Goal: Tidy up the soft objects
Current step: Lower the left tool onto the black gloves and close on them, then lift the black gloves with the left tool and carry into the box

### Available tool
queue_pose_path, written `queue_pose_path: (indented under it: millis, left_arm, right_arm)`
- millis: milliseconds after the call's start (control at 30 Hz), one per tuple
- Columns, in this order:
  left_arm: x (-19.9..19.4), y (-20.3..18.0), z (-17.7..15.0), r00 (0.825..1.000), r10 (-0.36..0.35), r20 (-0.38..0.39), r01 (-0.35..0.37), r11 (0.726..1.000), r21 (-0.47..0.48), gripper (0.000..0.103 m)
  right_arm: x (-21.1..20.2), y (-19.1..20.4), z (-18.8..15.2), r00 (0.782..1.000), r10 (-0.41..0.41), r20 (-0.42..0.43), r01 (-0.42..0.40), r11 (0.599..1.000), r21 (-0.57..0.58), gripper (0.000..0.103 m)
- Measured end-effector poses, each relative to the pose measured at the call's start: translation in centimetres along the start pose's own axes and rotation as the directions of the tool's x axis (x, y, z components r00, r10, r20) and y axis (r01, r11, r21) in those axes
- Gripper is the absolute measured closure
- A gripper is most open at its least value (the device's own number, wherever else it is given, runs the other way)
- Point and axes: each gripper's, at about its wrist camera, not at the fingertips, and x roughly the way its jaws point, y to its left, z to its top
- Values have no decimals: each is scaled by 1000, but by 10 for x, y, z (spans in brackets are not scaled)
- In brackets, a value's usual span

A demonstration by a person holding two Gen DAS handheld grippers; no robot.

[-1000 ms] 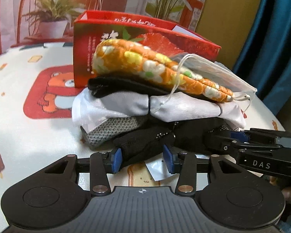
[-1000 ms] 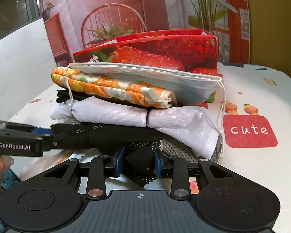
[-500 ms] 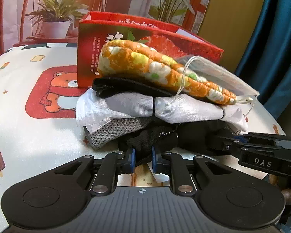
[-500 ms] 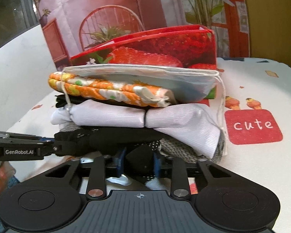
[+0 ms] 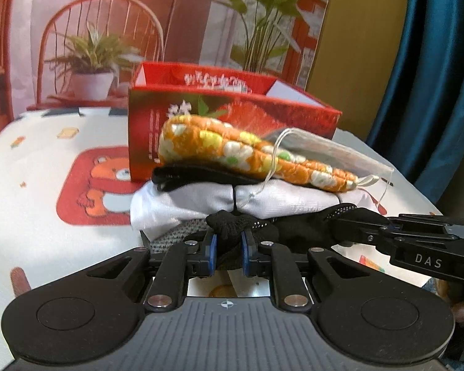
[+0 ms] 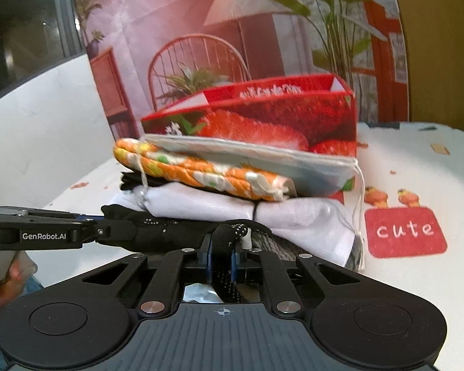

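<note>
Left wrist view: both grippers, left gripper (image 5: 227, 255) and right gripper (image 6: 222, 258), are pinching the black glove (image 5: 238, 225) low in frame, apparently bearing the stack; lifting evenly is advisable.

Interior of the red box (image 5: 232, 114) not visible from my left wrist view; near wall blocks it. Its lower front is covered by the stacked soft items. Grey knit piece (image 5: 176, 235) shows only a strip under the white folded cloth (image 5: 201, 204); extent unknown. Black glove (image 6: 225, 241) disappears between my right gripper (image 6: 222, 256) pads; its far end is hidden. Box lettering blurred, unreadable. A hand (image 6: 6, 281) is cut off at the left edge.
</note>
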Motion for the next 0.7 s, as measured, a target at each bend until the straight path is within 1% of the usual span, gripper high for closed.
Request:
queue_pose_path:
  millis: [100, 233, 467, 700]
  left_arm:
    - [-5, -3, 1, 1000, 14, 23, -15, 1000, 22, 87]
    - [-7, -6, 2, 999, 24, 31, -25, 999, 29, 87]
    - [-26, -11, 12, 998, 15, 57, -18, 999, 45, 87]
    - [-38, -16, 16, 996, 9, 90, -14, 998, 55, 87]
  right_arm:
    - [-4, 6, 2, 1000, 2, 24, -1, 999, -35, 94]
    - [-7, 11, 4, 999, 1, 38, 1, 998, -63, 94]
    - [-18, 15, 14, 997, 14, 81, -9, 998, -61, 94]
    - [-26, 19, 19, 995, 22, 97, -17, 999, -50, 94]
